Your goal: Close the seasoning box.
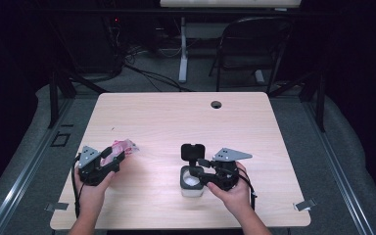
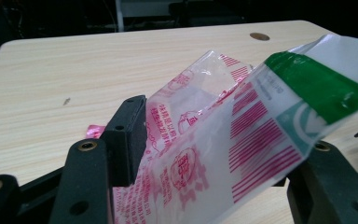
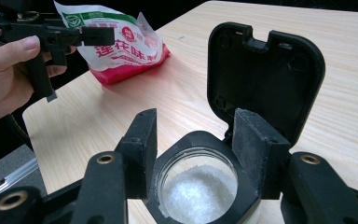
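Your left gripper (image 1: 111, 157) – clamped on the pink plastic bag (image 1: 124, 146), near the table's (image 1: 176, 117) left edge | your right gripper (image 1: 199, 166) – jaws spread over the open jar (image 1: 192, 183) of white granules, lid (image 1: 192, 151) upright.

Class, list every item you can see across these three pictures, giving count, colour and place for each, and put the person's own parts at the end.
Table: one, light wood, centre of the high view, with a round hole near its far edge.
Bag: one, red, white and clear plastic with a green band at the top, on the table's left side, its edge between the left tongs' jaws.
Jar: one, clear with a black rim, holding white grains, front centre of the table.
Lid: one, black, hinged open and standing upright behind the jar.
Folding chair: one, black, on the floor beyond the table.
Left tongs: one, black, in the left hand.
Right tongs: one, black, in the right hand, jaws at the jar's rim.
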### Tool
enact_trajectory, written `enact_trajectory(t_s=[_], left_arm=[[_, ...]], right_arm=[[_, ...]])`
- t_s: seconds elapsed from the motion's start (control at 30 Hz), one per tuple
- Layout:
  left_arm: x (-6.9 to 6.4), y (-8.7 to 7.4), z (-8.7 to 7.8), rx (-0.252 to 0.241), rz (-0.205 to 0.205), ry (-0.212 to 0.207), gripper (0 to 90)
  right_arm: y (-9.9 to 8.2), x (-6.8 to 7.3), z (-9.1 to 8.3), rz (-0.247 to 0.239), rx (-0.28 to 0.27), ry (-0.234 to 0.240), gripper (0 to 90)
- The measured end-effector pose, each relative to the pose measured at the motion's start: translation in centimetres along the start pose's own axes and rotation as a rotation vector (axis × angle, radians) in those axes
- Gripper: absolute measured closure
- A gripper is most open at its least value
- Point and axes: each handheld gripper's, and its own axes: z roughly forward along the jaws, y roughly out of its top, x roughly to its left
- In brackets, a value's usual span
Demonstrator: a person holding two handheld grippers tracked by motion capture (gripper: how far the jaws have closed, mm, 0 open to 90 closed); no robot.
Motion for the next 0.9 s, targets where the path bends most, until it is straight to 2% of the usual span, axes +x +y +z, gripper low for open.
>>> enact_trajectory(t_s=[0.2, 0.63, 0.9], left_arm=[[-0.1, 0.3, 0.0, -0.013, 0.001, -0.004, 43.9], [-0.7, 0.2, 0.5, 0.012, 0.030, -0.017, 44.3], [-1.4, 0.8, 0.2, -0.002, 0.048, -0.024, 44.3]], right_arm=[[-0.1, -0.2, -0.3, 0.007, -0.001, -0.010, 50.2], [-0.2, -0.2, -0.5, 0.009, -0.009, -0.017, 50.2], [-0.2, -0.2, -0.6, 0.012, -0.019, -0.021, 50.7]])
